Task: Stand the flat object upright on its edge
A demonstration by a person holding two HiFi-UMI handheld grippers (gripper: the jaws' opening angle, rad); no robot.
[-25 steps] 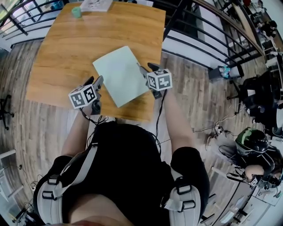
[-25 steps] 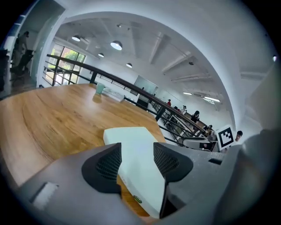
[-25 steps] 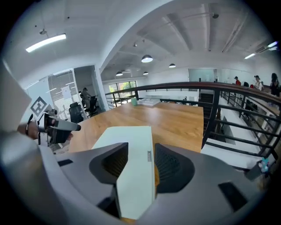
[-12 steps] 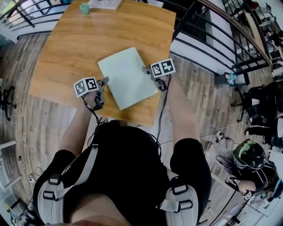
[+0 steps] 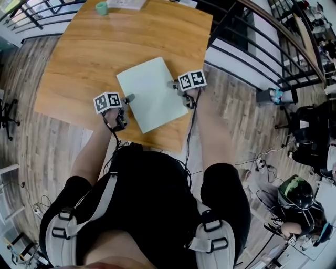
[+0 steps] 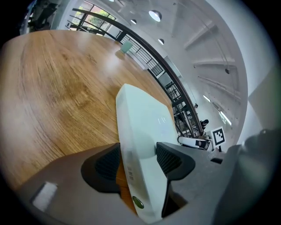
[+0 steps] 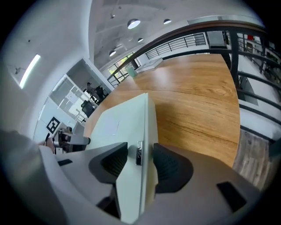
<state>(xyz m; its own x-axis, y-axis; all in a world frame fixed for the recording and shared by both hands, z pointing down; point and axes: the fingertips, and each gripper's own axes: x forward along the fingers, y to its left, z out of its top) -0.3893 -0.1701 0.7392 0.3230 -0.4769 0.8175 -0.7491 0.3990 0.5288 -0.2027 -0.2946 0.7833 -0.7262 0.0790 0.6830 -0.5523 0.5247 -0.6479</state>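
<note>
Near the table's (image 5: 94,52) 6 o'clock edge in the head view, a pale-green closed laptop (image 5: 152,94) lies broad face up, turned so one corner points toward the person. From above it looks flat on the wood, though whether it rests there or is raised slightly is hard to tell.

At the laptop's 8 o'clock side, the left gripper (image 5: 127,98) reaches in with its marker cube toward the person. In the left gripper view the laptop (image 6: 140,127) runs away from the camera between the two dark ribbed pads. The left gripper (image 6: 138,160) pinches its thin edge, one pad on the top face and the other against the underside. A small green round button (image 6: 138,203) sits on that edge at 6 o'clock, with the wooden table (image 6: 57,88) spreading out to 9 o'clock.

At the laptop's 3 o'clock side, the right gripper (image 5: 173,84) holds the opposite edge. In the right gripper view its jaws are closed on the laptop (image 7: 127,127). The right gripper (image 7: 139,160) has a small port (image 7: 139,153) showing on the edge between the pads. Table (image 7: 197,101) wood fills the 2 o'clock side.

A teal cup (image 5: 101,8) stands at the table's far 11 o'clock corner, well apart from the laptop, beside some papers (image 5: 126,4). A dark railing (image 5: 247,47) runs past the table at 2 o'clock.
</note>
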